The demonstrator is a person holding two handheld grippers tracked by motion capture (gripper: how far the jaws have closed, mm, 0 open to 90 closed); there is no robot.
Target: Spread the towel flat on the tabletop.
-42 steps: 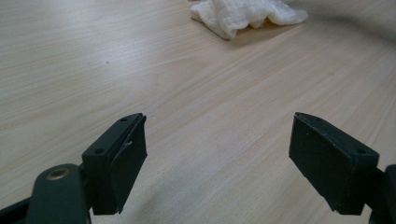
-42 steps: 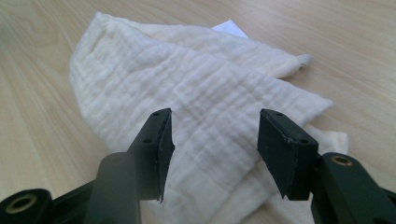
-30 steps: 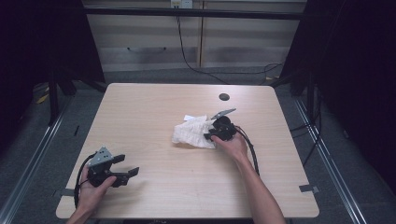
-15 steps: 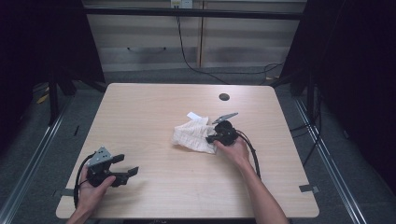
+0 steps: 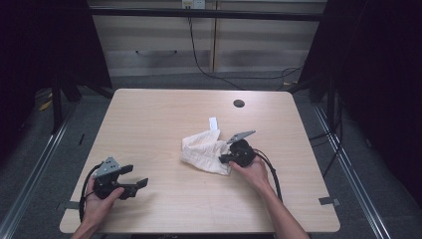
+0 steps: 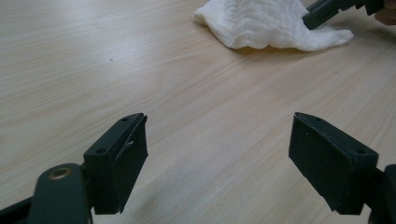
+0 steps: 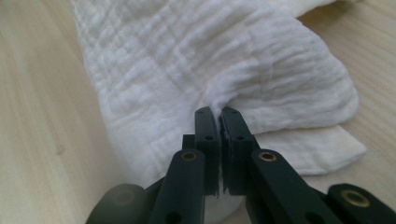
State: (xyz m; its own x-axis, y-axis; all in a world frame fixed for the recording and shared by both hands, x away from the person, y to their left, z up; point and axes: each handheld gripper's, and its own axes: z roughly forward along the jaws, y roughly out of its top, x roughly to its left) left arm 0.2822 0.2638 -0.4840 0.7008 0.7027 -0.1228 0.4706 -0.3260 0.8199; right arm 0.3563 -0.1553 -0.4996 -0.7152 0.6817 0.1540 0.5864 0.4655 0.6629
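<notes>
A crumpled white gauze cloth [image 5: 205,151] lies on the light wooden surface [image 5: 149,119], a little right of its middle, nearer the right edge than the left. The right claw [image 7: 220,122] has its jaws pressed together on a pinched-up fold of that cloth, having just been closing on it; the fabric bunches into a small ridge between the pads. A small white tag [image 5: 213,123] juts from the cloth toward the far edge. The left claw [image 6: 219,158] rests near the near left corner, jaws spread wide with nothing between them, well apart from the cloth.
</notes>
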